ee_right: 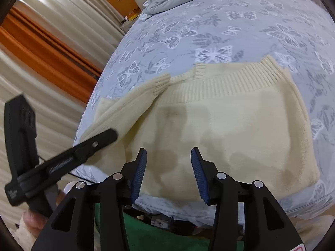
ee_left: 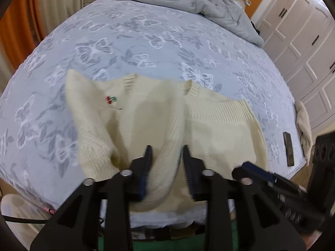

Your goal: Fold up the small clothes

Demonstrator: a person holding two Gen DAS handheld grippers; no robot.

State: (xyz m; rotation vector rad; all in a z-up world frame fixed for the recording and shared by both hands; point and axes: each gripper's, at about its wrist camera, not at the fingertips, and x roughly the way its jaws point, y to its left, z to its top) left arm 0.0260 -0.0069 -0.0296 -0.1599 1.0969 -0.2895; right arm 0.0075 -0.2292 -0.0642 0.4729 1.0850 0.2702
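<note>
A cream knit sweater (ee_left: 219, 133) lies partly folded near the front edge of the bed (ee_left: 146, 41); it also shows in the right wrist view (ee_right: 230, 121). My left gripper (ee_left: 167, 148) is shut on a bunched fold of the sweater and lifts its left side, so the sleeve (ee_left: 92, 146) hangs. A small red and green mark (ee_left: 111, 99) shows on the raised part. My right gripper (ee_right: 169, 152) is open and empty just above the sweater's near edge. The left gripper (ee_right: 108, 135) shows in the right wrist view, holding the sleeve side.
The bed sheet is blue-grey with white butterflies. A grey duvet (ee_left: 194, 2) is heaped at the far end. A dark phone-like object (ee_left: 289, 148) and a cream cloth (ee_left: 304, 125) lie at the right edge. White wardrobe doors (ee_left: 303, 41) stand right, curtains (ee_right: 52, 52) left.
</note>
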